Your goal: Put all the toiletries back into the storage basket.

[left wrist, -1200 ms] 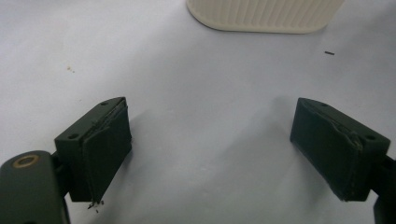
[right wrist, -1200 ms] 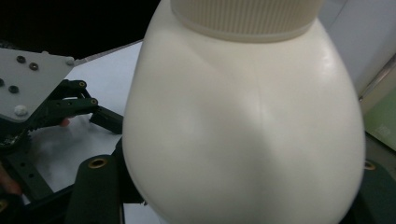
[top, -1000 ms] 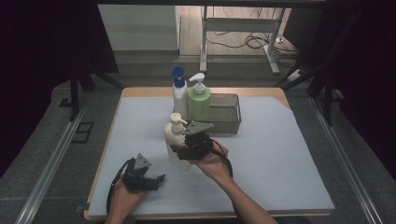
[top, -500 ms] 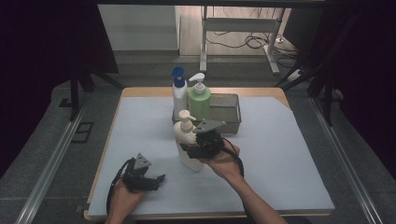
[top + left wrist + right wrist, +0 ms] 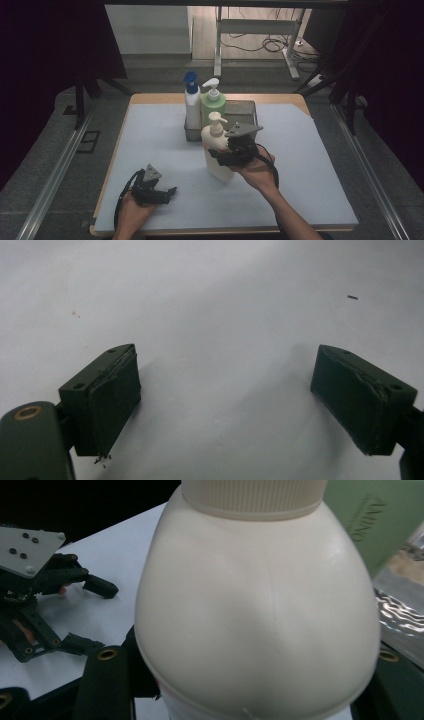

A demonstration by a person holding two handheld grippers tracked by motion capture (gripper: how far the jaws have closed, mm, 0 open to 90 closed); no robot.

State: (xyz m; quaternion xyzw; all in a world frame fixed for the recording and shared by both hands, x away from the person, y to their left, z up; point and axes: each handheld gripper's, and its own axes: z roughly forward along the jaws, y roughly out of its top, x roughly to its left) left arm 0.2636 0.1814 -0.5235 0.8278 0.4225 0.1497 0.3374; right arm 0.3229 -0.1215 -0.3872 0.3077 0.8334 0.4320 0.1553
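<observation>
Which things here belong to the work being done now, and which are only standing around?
In the job:
- cream pump bottle, gripped by the right gripper
- metal basket, which looks like its destination
- green pump bottle and blue-capped bottle, standing in the basket

Just there:
- left gripper, open, resting on the white mat
- cables on the floor behind the table

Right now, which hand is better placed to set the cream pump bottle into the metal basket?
Right. The right gripper already grips the cream pump bottle beside the metal basket; the left gripper rests open on the mat, farther off.
</observation>
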